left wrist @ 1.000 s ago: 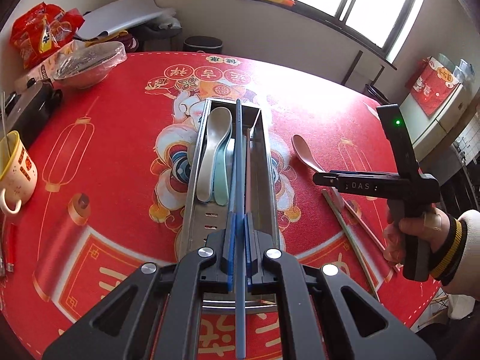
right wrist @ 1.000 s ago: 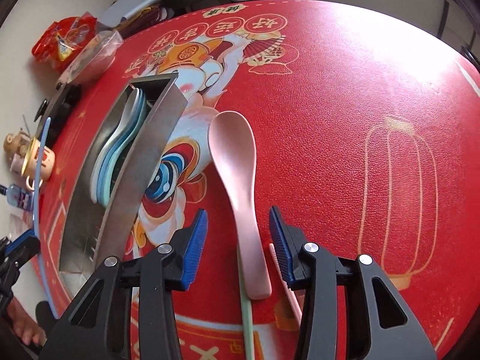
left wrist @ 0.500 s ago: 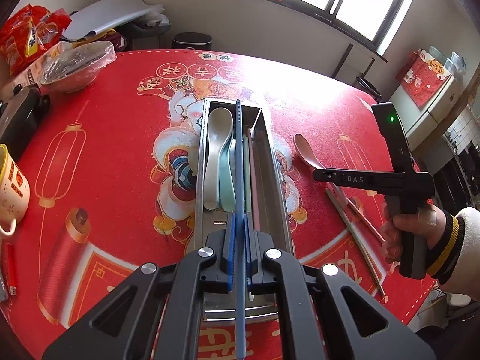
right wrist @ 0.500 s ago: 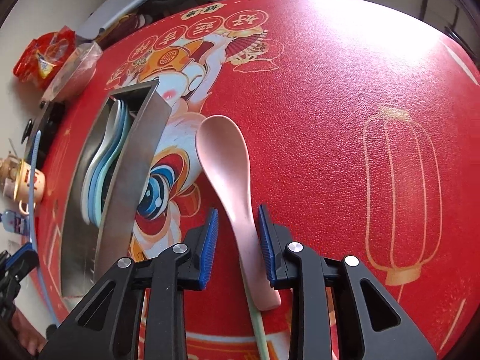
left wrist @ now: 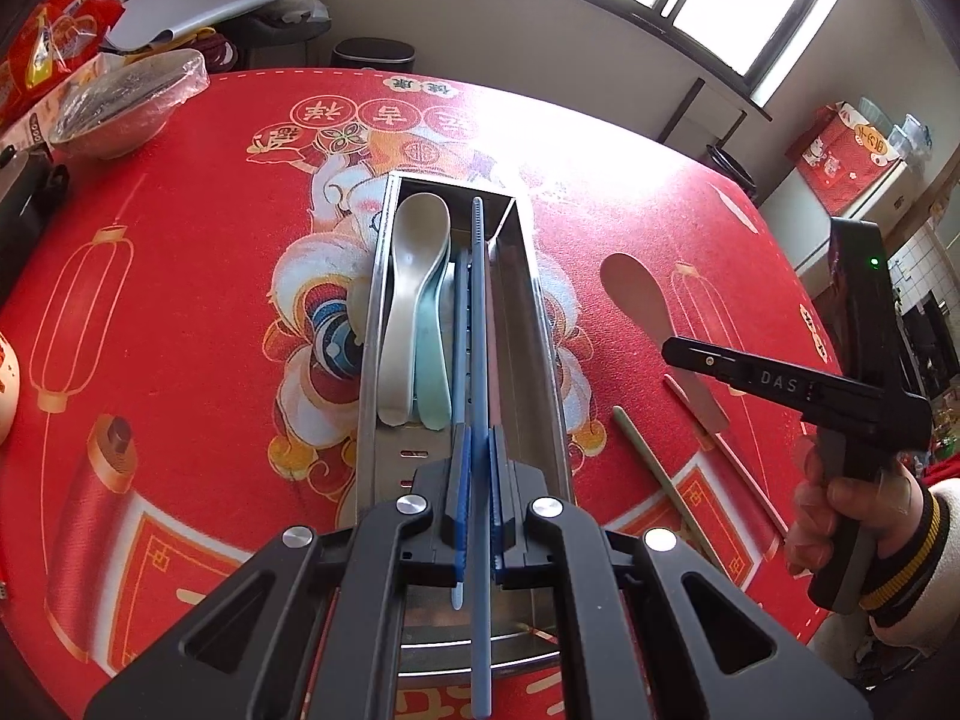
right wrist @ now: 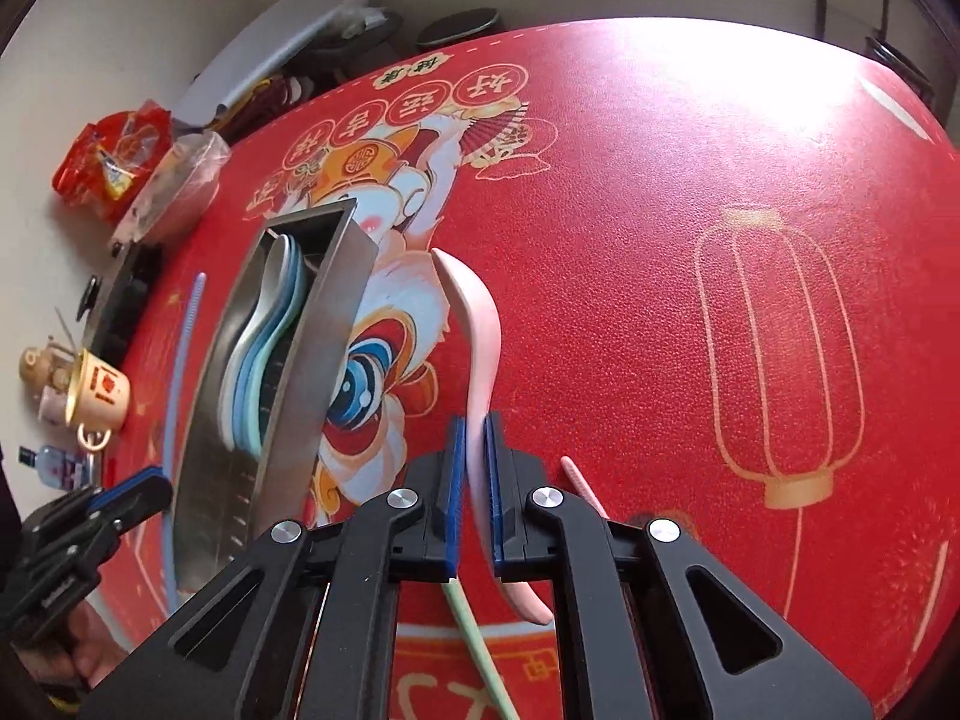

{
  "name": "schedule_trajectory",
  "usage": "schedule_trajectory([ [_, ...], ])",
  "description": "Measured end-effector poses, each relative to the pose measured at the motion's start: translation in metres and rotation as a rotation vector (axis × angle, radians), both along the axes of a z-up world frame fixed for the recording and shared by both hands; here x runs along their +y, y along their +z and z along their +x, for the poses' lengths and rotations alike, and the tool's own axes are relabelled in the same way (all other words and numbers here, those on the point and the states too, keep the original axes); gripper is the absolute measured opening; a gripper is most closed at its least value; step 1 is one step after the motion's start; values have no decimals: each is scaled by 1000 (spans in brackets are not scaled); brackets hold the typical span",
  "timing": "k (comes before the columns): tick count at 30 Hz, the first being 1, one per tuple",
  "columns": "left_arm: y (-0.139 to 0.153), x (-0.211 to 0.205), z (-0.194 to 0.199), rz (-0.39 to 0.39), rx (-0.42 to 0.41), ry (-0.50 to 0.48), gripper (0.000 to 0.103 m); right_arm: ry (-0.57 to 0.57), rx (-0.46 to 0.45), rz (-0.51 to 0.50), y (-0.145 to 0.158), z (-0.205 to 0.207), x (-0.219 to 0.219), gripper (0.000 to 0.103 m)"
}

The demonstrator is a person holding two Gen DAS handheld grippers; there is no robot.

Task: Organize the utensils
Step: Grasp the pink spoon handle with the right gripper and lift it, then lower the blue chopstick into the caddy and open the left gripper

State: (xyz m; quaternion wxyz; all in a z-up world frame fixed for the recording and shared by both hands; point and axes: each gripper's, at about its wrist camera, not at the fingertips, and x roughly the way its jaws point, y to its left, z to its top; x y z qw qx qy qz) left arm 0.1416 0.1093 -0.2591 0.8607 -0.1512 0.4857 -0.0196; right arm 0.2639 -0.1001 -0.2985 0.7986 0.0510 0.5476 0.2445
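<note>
We hold the left gripper (left wrist: 478, 480) clamped on a blue chopstick (left wrist: 478, 324), which runs lengthwise above the right compartment of the steel tray (left wrist: 543, 324). The right gripper (right wrist: 474, 480) is pinched on the handle of the pink spoon (right wrist: 474, 324), whose bowl is turned on edge above the red table mat (right wrist: 630, 240).

Risks, in our judgement:
- The blue chopstick is gripped near one end; the long free end may catch the tray's far wall or divider.
- The pink spoon handle is narrow and smooth; it may swivel between the pads.
- The two grippers work near one tray and may collide.

Count, as far as we can see:
- Two grippers.
- One tray.
- In the tray's left compartment: a grey spoon (left wrist: 414, 276), a mint-green one (left wrist: 433, 372) and at least one more beneath.
- One pink spoon.
- Chopsticks already in the tray: number unclear.
- Loose on the mat: one green chopstick (right wrist: 474, 648) and one pink chopstick (right wrist: 579, 483).
</note>
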Motion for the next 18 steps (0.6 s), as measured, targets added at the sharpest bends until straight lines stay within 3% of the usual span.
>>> schedule_trajectory([
  [9, -15, -2, 23, -13, 44, -8, 5, -96, 27, 103, 8, -22, -34, 6],
  [18, -34, -10, 55, -38, 98, -18, 5, -160, 28, 102, 9, -38, -63, 7],
])
